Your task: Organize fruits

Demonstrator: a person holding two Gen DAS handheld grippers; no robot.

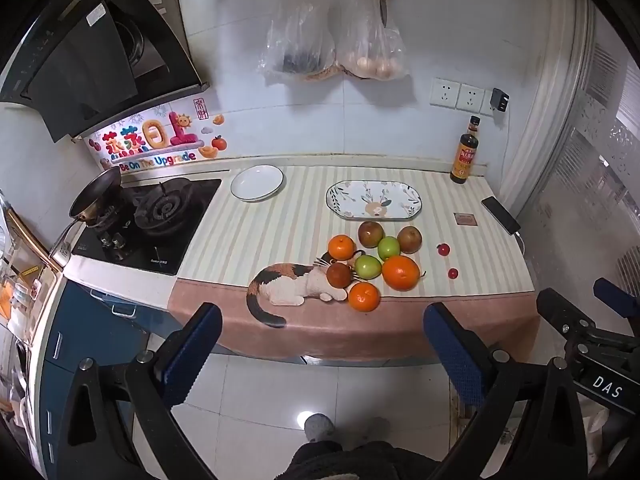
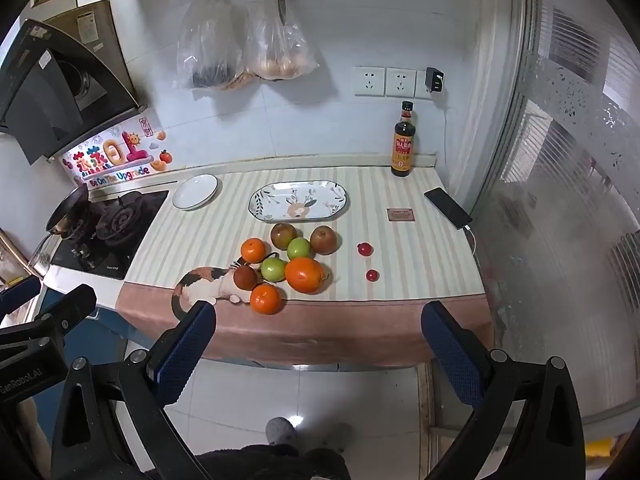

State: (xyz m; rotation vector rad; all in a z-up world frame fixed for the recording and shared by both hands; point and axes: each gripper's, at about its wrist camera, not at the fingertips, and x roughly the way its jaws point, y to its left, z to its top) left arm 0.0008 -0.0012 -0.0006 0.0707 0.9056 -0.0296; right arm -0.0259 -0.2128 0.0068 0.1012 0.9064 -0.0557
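The fruits [image 1: 370, 262] lie bunched on the striped cloth [image 1: 256, 232] near the front edge of the bench [image 1: 120, 276]: three oranges, two green apples and three brownish fruits, most touching their neighbours. Two small red fruits [image 1: 443, 249] sit apart to the right of the bunch. Just behind the bunch lies an empty oval dish [image 1: 374, 200] with a deer print; a round white plate [image 1: 257, 183] stands further left, beside the gas stove [image 1: 160, 216]. A dark sauce bottle [image 1: 465, 156] and a phone [image 1: 501, 215] occupy the far right corner. The left tool [image 1: 322, 346] and right tool [image 2: 318, 346] hover before the bench over the floor, both spread wide, gripping nothing.
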